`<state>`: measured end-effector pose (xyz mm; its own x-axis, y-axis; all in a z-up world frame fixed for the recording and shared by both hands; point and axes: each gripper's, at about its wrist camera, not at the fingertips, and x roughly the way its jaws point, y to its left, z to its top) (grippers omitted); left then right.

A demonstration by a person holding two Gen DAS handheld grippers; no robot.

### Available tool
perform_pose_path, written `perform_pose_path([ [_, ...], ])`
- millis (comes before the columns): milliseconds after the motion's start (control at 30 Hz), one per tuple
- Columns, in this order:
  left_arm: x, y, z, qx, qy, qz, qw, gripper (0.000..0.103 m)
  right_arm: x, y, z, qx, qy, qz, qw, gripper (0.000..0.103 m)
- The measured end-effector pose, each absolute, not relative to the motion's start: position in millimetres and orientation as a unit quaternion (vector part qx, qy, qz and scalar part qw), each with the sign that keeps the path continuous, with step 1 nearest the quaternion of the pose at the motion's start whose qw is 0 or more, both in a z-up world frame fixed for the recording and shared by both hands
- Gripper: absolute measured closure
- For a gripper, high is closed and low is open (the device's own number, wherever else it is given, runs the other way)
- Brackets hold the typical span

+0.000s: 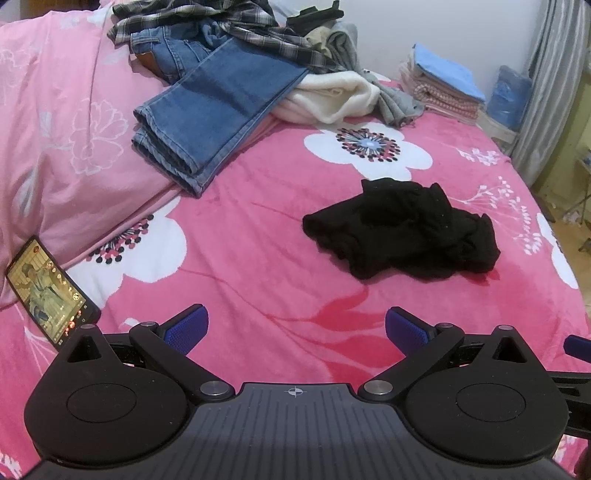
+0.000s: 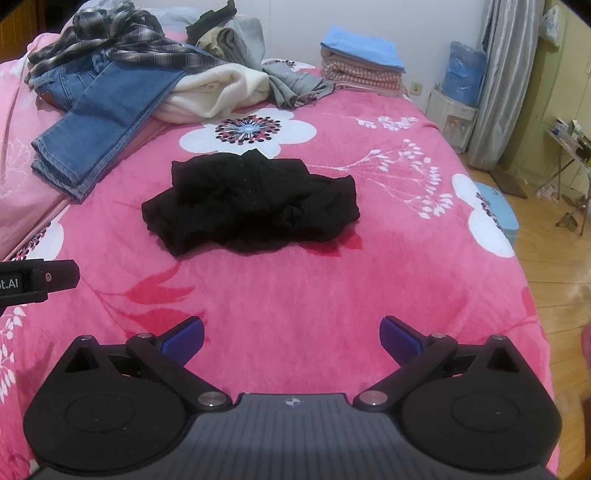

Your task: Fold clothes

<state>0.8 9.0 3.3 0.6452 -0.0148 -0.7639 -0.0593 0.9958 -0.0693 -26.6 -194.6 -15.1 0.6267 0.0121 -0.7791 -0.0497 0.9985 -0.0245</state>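
Note:
A crumpled black garment lies on the pink flowered bedspread. My left gripper hovers open above the bedspread, short of the garment and to its left, with nothing between its blue pads. My right gripper is also open and empty, a good way in front of the garment. Part of the left gripper shows at the left edge of the right wrist view.
Folded blue jeans, a plaid shirt, a cream blanket and grey clothes are piled at the back. A folded stack sits back right. A lit phone lies by the pink pillow. The bed's edge drops to a wooden floor on the right.

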Motion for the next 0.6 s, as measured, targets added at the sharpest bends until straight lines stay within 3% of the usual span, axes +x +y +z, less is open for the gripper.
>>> perform_pose_path([
  [600, 1.3, 10.4, 3.5, -0.041, 0.424, 0.015, 0.904, 0.000, -25.9, -196.4, -14.7, -0.018, 0.435, 0.014, 0.900, 0.000],
])
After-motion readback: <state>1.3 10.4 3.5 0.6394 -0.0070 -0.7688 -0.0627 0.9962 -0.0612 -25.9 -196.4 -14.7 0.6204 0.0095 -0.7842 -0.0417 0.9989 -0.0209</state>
